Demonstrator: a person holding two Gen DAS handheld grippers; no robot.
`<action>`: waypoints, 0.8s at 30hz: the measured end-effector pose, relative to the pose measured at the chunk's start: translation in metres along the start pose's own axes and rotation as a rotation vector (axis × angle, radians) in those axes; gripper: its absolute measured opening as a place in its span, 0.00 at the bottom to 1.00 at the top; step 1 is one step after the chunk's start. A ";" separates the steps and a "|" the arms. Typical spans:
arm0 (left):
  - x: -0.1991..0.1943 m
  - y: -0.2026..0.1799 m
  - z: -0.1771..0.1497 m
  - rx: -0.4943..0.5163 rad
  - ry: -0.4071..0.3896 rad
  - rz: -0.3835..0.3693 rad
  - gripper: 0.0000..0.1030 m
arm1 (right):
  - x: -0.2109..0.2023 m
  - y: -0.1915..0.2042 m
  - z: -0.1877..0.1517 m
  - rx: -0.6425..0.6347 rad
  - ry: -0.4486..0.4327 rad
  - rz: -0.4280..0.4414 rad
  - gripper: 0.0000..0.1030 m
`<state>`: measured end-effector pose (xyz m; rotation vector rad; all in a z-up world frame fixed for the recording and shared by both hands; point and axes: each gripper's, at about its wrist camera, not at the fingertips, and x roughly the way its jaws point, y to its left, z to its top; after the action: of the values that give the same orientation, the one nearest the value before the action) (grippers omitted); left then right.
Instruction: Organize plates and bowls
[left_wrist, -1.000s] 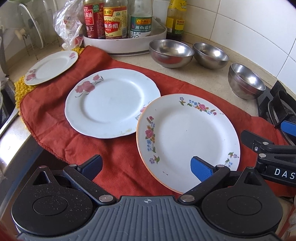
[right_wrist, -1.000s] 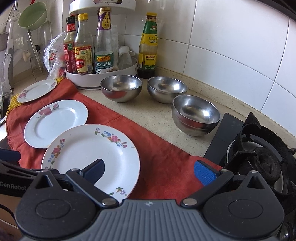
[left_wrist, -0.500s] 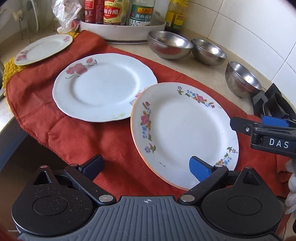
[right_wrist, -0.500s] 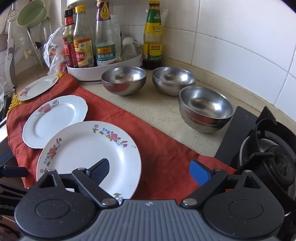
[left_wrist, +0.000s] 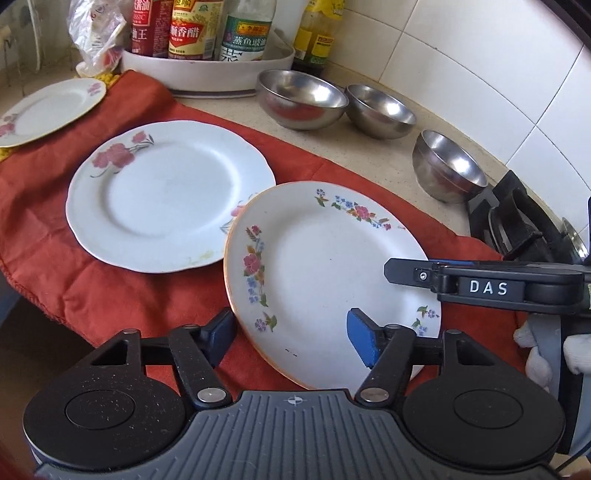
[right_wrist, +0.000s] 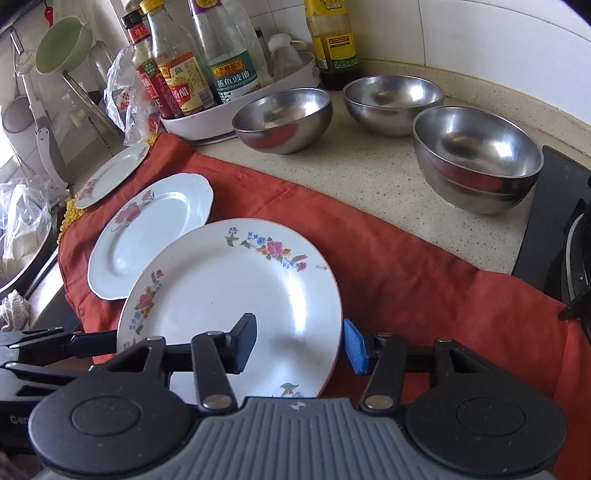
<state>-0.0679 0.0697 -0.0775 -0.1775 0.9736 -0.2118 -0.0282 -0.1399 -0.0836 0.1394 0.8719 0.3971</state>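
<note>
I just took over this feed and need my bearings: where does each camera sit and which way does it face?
Left wrist: rides on the left tongs, looking down and forward over the near-left rim of the orange-rimmed plate; the closing pads straddle that rim, and the right tongs with a white-gloved hand show at right.
Right wrist: rides on the right tongs, closing astride the plate's near-right rim; the left tongs show lower left.
Shared: the same plate, red cloth, three steel bowls.
</note>
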 end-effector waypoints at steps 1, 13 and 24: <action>0.003 0.000 0.000 0.007 0.005 0.000 0.69 | 0.000 -0.002 0.001 0.004 0.003 0.008 0.49; 0.004 -0.030 0.003 0.163 0.003 -0.036 0.73 | -0.025 -0.016 -0.002 0.073 -0.033 -0.044 0.47; -0.025 0.002 0.006 0.104 -0.042 0.104 0.83 | -0.055 -0.017 0.006 0.028 -0.151 -0.126 0.47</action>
<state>-0.0763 0.0782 -0.0546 -0.0355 0.9249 -0.1626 -0.0500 -0.1773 -0.0451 0.1379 0.7336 0.2534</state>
